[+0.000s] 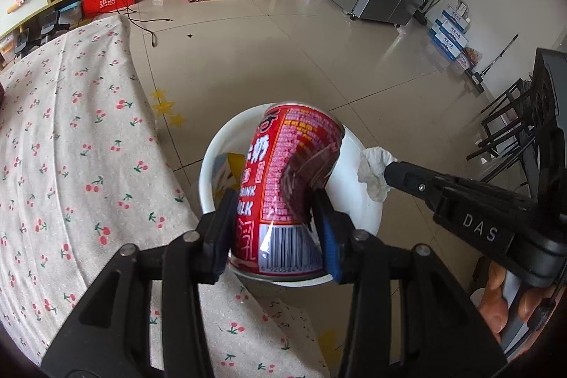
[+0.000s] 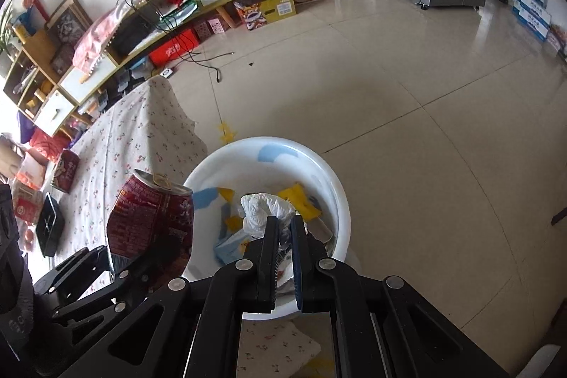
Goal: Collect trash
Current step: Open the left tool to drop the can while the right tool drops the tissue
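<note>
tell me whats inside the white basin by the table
Inside the white basin lie yellow and blue wrappers. The right claw holds a crumpled tissue above them. The tissue and both claws cover much of the bottom; the left claw holds a red can.

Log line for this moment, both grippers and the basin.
left gripper: shut on dented red can, over white basin | right gripper: shut on crumpled tissue, over basin | wrappers already in basin
</note>
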`<state>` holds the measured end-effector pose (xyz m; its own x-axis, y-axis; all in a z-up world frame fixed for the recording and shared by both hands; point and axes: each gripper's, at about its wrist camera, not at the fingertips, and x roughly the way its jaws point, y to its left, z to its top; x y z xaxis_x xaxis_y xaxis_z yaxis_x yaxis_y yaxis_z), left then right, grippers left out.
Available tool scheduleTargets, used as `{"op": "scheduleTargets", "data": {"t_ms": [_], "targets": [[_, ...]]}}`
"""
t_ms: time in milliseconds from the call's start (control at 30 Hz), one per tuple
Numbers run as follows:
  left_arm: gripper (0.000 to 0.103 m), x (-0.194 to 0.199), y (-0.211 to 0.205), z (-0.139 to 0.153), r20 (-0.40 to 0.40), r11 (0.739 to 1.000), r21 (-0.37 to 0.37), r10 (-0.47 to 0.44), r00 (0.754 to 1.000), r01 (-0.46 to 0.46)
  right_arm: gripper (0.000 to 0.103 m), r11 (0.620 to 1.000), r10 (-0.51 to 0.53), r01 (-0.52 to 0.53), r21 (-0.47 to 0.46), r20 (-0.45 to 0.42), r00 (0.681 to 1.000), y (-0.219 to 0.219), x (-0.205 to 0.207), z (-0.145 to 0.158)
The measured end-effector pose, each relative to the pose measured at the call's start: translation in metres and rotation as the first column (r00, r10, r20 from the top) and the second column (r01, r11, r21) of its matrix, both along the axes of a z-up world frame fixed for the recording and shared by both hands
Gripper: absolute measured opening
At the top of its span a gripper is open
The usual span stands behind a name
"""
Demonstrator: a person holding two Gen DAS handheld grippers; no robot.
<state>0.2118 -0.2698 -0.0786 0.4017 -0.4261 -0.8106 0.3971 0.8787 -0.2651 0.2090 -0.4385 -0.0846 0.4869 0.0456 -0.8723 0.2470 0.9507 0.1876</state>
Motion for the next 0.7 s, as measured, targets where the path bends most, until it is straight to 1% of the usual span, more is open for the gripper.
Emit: {"op": "scheduleTargets", "data": {"t_ms": [133,267,400,433,500,567,667,700], "targets": [[0.045,0.002,0.0,-0.007,-0.017,1.0,0.008,0.0,1.0,0.0,0.008,1.0,0.005,-0.006,-0.021,-0.043,0.999,0.001,0.005,-0.009],[0.045,0.006,-0.002,-0.009,-0.027,1.0,0.011,-0.003,1.0,0.003,0.009,0.999,-0.017,0.013,-0.044,-0.081,0.997,-0.003,0.007,-0.018],[0.045,0.009,-0.006,-0.012,-0.035,1.0,0.016,-0.015,0.999,0.016,0.018,0.998,-0.024,0.017,-0.06,-0.112,0.993,-0.004,0.009,-0.023],[0.045,0.009,-0.007,-0.012,-0.035,1.0,0.019,-0.019,0.999,0.019,0.025,0.997,-0.03,0.023,-0.067,-0.114,0.993,-0.005,0.008,-0.023],[0.045,0.009,-0.012,-0.013,-0.033,0.999,0.024,-0.037,0.999,0.038,0.035,0.997,-0.043,0.035,-0.075,-0.105,0.994,-0.007,0.009,-0.02],[0.045,0.01,-0.015,-0.014,-0.024,0.998,0.037,-0.057,0.998,0.057,0.037,0.996,-0.053,0.046,-0.073,-0.091,0.994,-0.009,0.008,-0.018],[0.045,0.016,-0.023,-0.017,-0.026,0.993,0.052,-0.109,0.994,0.11,0.037,0.996,-0.073,0.07,-0.047,-0.074,0.995,-0.014,0.007,-0.015],[0.045,0.019,-0.026,-0.019,-0.024,0.99,0.067,-0.12,0.992,0.121,0.037,0.996,-0.086,0.084,-0.035,-0.068,0.994,-0.017,0.006,-0.014]]}}
